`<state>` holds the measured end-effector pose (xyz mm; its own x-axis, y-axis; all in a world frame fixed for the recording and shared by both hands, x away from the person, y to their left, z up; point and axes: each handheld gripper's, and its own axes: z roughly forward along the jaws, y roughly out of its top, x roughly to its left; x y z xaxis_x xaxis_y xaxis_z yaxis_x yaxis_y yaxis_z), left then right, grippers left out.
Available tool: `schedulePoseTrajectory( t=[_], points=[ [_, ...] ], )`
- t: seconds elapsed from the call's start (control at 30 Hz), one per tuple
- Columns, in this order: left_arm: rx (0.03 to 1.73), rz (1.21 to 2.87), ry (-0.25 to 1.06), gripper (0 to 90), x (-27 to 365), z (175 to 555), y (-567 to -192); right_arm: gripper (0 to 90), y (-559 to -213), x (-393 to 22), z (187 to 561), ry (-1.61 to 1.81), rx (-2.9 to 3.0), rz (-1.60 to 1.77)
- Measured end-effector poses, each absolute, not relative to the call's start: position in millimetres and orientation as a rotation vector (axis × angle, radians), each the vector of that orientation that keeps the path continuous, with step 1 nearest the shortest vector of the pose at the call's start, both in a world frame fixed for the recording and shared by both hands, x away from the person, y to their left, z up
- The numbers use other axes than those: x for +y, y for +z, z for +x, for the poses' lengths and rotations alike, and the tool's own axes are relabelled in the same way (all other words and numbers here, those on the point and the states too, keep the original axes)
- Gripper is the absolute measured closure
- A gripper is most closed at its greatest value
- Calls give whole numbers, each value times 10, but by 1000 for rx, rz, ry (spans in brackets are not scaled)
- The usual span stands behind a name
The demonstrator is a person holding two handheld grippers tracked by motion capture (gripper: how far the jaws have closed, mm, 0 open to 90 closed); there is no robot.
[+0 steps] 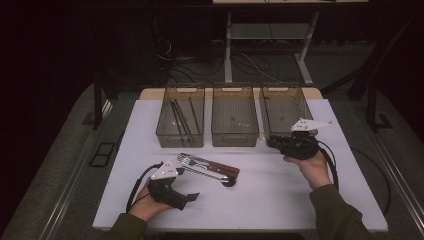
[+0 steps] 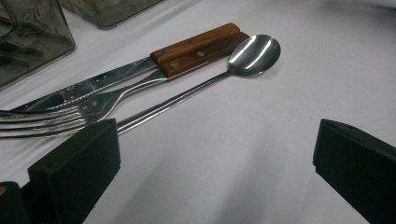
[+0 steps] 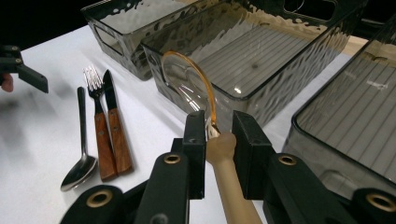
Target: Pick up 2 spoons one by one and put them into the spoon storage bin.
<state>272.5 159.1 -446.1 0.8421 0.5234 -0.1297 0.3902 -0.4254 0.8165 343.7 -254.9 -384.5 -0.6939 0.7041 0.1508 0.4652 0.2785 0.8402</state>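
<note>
Our right gripper [image 3: 218, 135] clamps the tan handle of a clear ladle [image 3: 189, 84], its bowl raised just before the middle bin [image 3: 243, 60]. Our left gripper [image 2: 210, 158] stands wide over bare surface [image 2: 280, 93], the spoon [image 2: 252, 53], fork [image 2: 56, 116] and knife [image 2: 187, 44] just beyond.

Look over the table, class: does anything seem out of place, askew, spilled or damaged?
Nothing stands out. The knife, fork and steel spoon lie side by side, the three bins stand in a row, and the right gripper holds a translucent spoon. No spill or damage shows.
</note>
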Motion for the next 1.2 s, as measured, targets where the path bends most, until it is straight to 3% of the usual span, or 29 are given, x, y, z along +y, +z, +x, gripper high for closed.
schedulePoseTrajectory(
  t=[1.2],
  points=[
    [652, 2062, 177, 0, 1604, 2721, -4440, 758, -3605, -1882, 4145, 1380, 2253, 1156]
  ],
)
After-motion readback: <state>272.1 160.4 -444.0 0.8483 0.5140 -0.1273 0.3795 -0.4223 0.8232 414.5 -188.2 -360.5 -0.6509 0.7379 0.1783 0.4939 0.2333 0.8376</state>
